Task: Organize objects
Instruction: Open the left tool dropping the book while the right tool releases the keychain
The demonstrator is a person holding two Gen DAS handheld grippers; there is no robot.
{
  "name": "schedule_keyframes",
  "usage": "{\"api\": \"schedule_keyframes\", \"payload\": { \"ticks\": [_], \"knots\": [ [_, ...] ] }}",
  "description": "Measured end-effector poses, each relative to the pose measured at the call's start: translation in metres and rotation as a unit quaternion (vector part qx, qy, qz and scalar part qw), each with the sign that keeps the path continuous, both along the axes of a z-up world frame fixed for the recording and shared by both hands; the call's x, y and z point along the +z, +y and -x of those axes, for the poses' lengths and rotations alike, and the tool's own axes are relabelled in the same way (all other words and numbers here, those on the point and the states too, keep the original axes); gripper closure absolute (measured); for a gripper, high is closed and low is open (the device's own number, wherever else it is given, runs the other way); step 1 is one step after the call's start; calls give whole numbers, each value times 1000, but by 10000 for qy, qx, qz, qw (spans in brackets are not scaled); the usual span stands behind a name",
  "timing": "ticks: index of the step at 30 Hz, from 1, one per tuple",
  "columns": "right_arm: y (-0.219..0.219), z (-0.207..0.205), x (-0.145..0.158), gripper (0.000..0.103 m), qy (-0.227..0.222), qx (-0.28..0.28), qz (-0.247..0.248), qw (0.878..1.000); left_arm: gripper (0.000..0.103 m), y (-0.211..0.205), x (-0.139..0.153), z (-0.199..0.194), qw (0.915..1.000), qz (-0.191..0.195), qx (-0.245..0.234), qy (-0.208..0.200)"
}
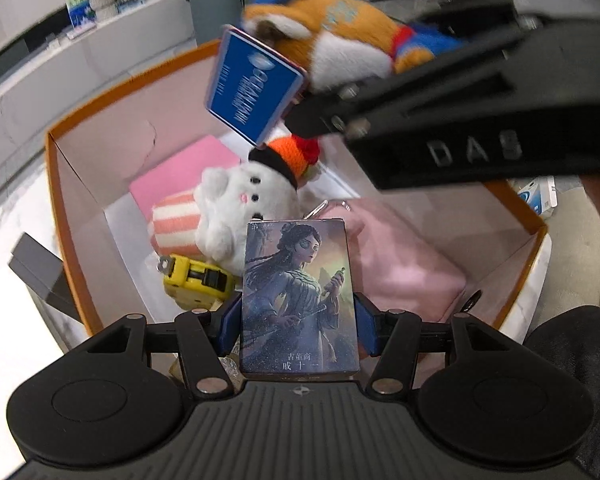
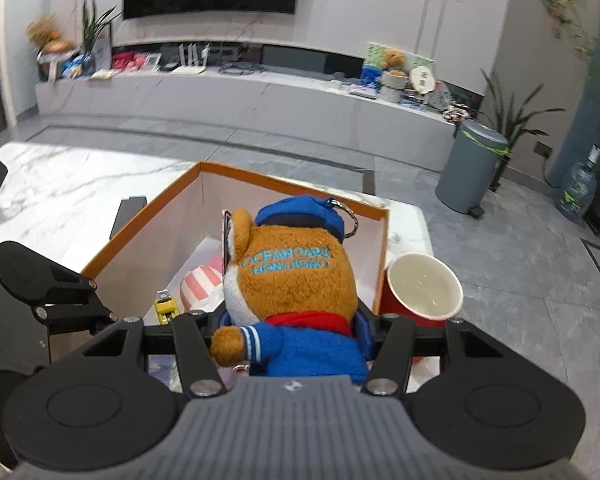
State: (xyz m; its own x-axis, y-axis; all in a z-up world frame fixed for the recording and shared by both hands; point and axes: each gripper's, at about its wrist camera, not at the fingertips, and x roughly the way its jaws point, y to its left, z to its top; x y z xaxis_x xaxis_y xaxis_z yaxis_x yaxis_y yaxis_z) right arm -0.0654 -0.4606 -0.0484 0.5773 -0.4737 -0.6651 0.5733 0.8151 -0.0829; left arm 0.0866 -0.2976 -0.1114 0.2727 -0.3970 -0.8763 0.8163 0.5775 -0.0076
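Our left gripper (image 1: pixel 300 330) is clamped on a card box (image 1: pixel 298 300) printed with a woman in pale robes, its blue pads pressing both long sides, and we hold it over the near wall of the orange-rimmed box (image 1: pixel 54 184). Our right gripper (image 2: pixel 294 334) is clamped on a plush bear (image 2: pixel 296 280) in a blue cap and blue jacket, with "OCEAN PARK HONG KONG" stitched on its back; a blue tag (image 1: pixel 254 88) hangs from it. We hold the bear above the box, toward its right wall.

Inside the box, just beyond the card box, lie a white plush toy (image 1: pixel 240 204) with an orange hat, a yellow tape measure (image 1: pixel 196 280) near the left wall, a pink pouch (image 1: pixel 404 260) toward the right wall, and a pink flat pad (image 1: pixel 180 172) at the far end. A red cup (image 2: pixel 424 290) with a white inside stands on the marble table (image 2: pixel 60 184), just outside the box's right wall. A dark grey block (image 1: pixel 40 272) sits outside the left wall.
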Motion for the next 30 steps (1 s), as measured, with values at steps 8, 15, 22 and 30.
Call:
{"api": "schedule_keyframes", "payload": {
  "ticks": [8, 15, 22, 30],
  "knots": [
    [-33, -42, -1, 45, 390, 1365, 138, 9898, 38, -5, -5, -4, 9995, -215, -229, 50],
    [-55, -84, -29, 45, 1261, 2657, 505, 9545, 37, -13, -7, -7, 9979, -399, -515, 58],
    [-66, -108, -57, 45, 1804, 3165, 735, 9284, 36, -13, -9, -11, 9966, -415, -688, 162],
    [-74, -122, -76, 45, 2236, 3352, 832, 9114, 32, -14, -15, 3, 9964, -438, -660, 292]
  ]
}}
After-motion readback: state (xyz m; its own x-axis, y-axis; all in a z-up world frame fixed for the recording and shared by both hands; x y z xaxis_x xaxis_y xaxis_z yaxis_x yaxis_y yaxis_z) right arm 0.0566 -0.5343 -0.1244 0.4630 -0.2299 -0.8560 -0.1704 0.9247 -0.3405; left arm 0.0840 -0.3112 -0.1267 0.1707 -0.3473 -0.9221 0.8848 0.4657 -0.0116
